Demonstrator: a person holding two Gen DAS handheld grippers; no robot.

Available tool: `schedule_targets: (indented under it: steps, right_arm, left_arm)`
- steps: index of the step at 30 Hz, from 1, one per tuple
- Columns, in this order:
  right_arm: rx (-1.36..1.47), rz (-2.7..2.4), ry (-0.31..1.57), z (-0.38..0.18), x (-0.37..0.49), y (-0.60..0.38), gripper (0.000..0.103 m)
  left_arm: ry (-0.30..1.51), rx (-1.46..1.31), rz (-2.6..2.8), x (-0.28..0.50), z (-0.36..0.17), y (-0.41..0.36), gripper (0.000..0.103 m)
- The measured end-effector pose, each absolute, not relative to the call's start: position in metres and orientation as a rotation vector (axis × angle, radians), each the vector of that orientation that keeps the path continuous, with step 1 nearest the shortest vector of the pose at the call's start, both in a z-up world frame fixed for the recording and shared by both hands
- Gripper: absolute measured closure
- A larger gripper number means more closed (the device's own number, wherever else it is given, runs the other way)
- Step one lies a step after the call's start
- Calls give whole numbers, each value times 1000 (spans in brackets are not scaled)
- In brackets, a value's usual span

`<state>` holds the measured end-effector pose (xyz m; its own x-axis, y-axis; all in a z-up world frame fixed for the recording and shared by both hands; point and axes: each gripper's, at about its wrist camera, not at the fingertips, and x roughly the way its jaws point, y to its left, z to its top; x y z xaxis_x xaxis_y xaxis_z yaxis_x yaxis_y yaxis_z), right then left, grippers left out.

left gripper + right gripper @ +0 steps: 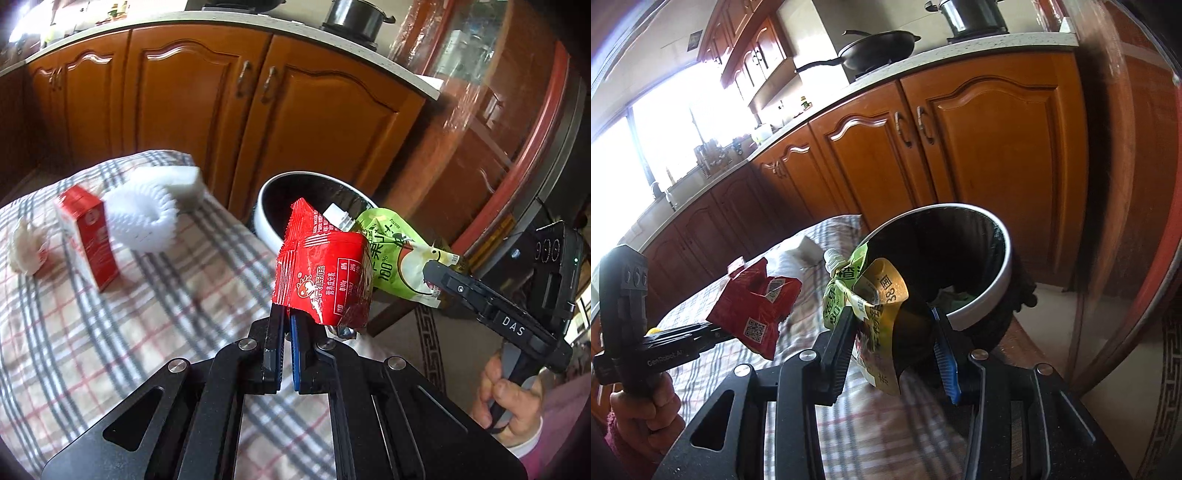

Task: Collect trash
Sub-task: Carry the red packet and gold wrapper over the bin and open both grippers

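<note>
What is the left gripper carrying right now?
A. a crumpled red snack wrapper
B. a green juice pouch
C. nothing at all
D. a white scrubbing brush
A: the left gripper is pinched shut on the red snack wrapper, while the green juice pouch sits in the right gripper, near the bin.

Orange-brown wooden base cabinets (960, 147) with arched door panels and metal handles fill the middle of both views under a pale speckled countertop (960, 46). In the right wrist view a black wok (879, 50) and a dark pot (971, 14) sit at the top, wall cabinets (746, 55) at upper left, and a bright, overexposed window (646, 147) at left. A plaid tablecloth (110, 332) covers the lower left of the left wrist view.
</note>
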<state>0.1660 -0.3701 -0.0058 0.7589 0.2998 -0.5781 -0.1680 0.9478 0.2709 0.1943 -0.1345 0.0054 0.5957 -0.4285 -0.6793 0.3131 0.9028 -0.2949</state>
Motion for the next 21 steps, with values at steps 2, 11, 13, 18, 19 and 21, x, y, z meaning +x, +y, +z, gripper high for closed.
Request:
schedule_targets:
  steps: [2, 11, 13, 18, 19, 21]
  right_arm:
    - [208, 245, 661, -6, 169, -375, 61]
    - [198, 187, 661, -4, 190, -396, 61]
    - [188, 176, 662, -3, 198, -398, 61]
    - [165, 157, 679, -4, 217, -401, 61]
    - [161, 153, 684, -4, 221, -402, 61]
    - [148, 148, 695, -6, 228, -402, 61]
  left_arm:
    - [831, -139, -436, 199, 5, -141, 101]
    - [846, -111, -451, 230, 6, -166, 101]
    - [852, -111, -452, 238, 6, -170, 101]
    - [863, -104, -452, 259, 5, -180, 101]
    - [864, -99, -451, 263, 5, -182, 101]
    - [872, -89, -449, 270, 3, -187, 101]
